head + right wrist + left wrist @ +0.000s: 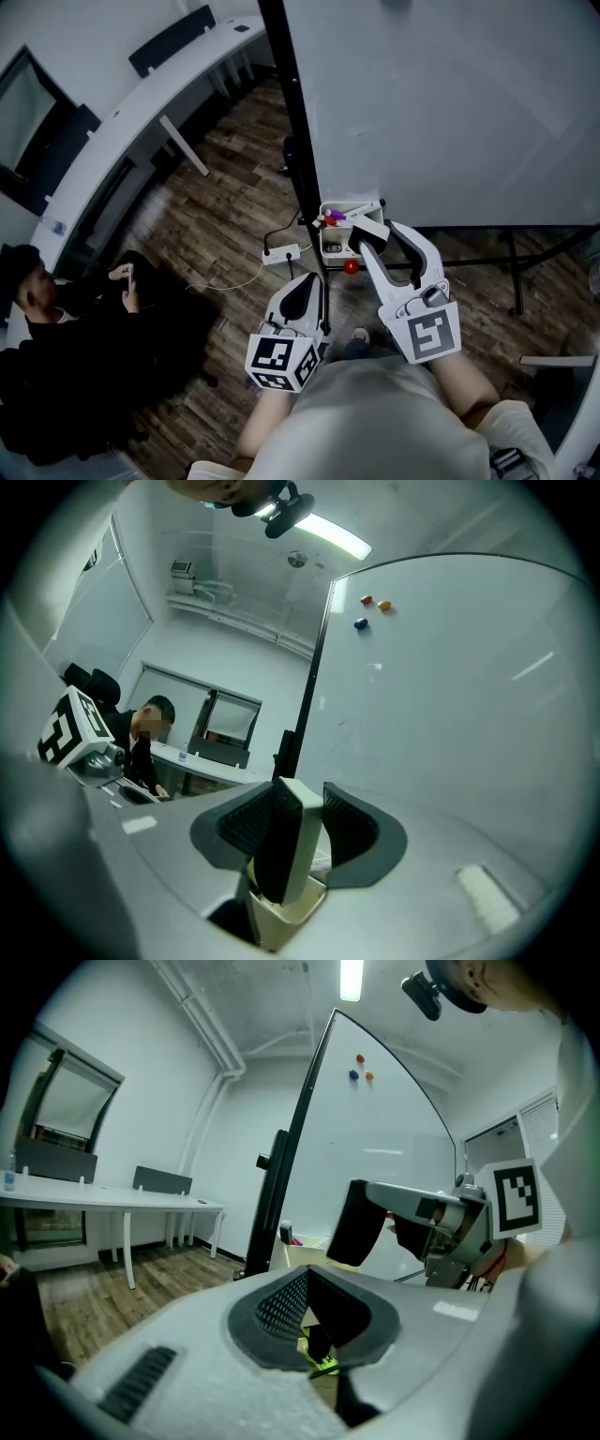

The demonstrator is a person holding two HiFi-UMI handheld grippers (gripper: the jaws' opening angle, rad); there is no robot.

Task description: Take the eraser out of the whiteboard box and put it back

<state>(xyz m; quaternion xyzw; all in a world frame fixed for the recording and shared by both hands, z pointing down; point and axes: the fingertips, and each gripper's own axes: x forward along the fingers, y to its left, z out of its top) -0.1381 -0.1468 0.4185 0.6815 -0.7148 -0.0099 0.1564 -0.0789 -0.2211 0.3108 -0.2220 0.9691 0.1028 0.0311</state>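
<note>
While the right gripper [300, 822] was clamped on the eraser [279, 850], the eraser hung upright with its lower end at the mouth of the whiteboard box [286, 922]; I couldn't tell if it was clear of the rim. The take-out step looked about done, with put-back next. That would call for lowering the eraser straight down into the open box, then letting go. The box held markers [331, 218] with coloured caps; its other contents were too small to tell. The left gripper [309, 1283] was idle, jaws together and empty.
</note>
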